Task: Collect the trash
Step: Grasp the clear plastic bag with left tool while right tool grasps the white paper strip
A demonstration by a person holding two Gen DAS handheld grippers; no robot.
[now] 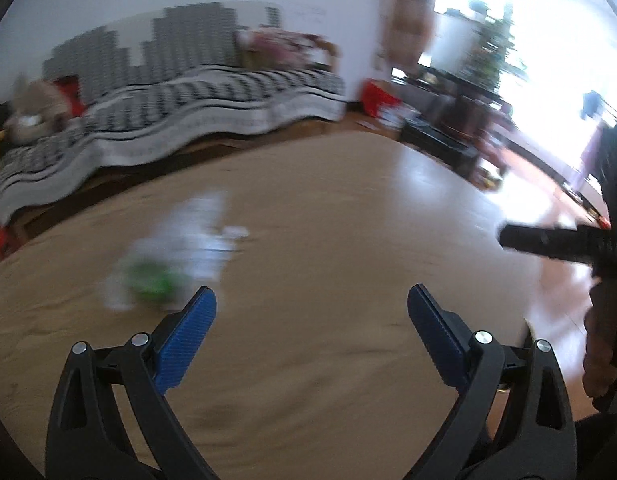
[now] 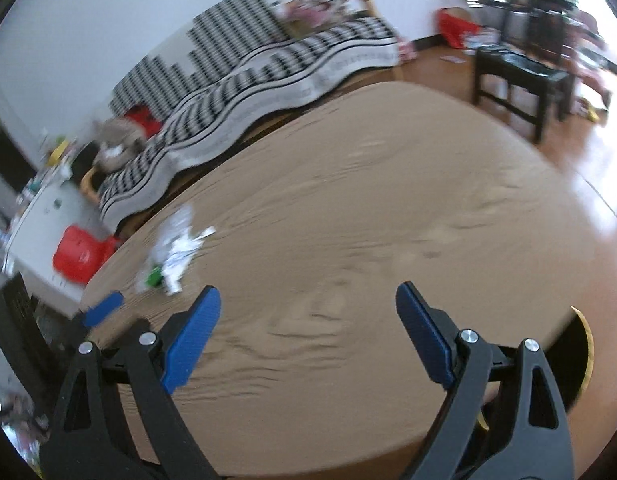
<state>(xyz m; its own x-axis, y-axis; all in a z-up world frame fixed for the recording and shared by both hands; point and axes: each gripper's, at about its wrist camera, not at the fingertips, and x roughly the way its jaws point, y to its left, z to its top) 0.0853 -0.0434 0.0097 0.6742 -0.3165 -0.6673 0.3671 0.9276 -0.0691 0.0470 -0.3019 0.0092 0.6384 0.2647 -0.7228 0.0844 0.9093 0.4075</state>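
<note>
Left wrist view: the left gripper (image 1: 311,304) hangs above a light wooden table (image 1: 328,208), its jaws spread wide with nothing between the blue pads (image 1: 188,340). The trash, a blurred heap of crumpled white paper (image 1: 196,232) with a green piece (image 1: 154,280) at its near end, lies on the tabletop at about 10 o'clock from the gripper, just beyond the tip of the pad on the picture's left; whether pad and paper touch cannot be told through the motion blur. At 3 o'clock a black finger of the right gripper (image 1: 548,240) projects in over the table edge.

Right wrist view: the right gripper (image 2: 308,300) hovers over the same table (image 2: 388,184), jaws likewise wide apart and empty. The crumpled white paper (image 2: 176,248) and the green piece (image 2: 154,276) rest near the table's edge at about 10 o'clock, apart from the pad on the picture's left. A blue pad tip of the left gripper (image 2: 104,308) shows at 9 o'clock, just beside the near end of the heap.

Surroundings: a sofa under a black-and-white patterned cover (image 2: 248,80) stands beyond the table at 11 o'clock; a red container (image 2: 78,256) sits low at 9 o'clock, off the table; a black stool (image 2: 520,76) stands on the wooden floor at 1 o'clock.
</note>
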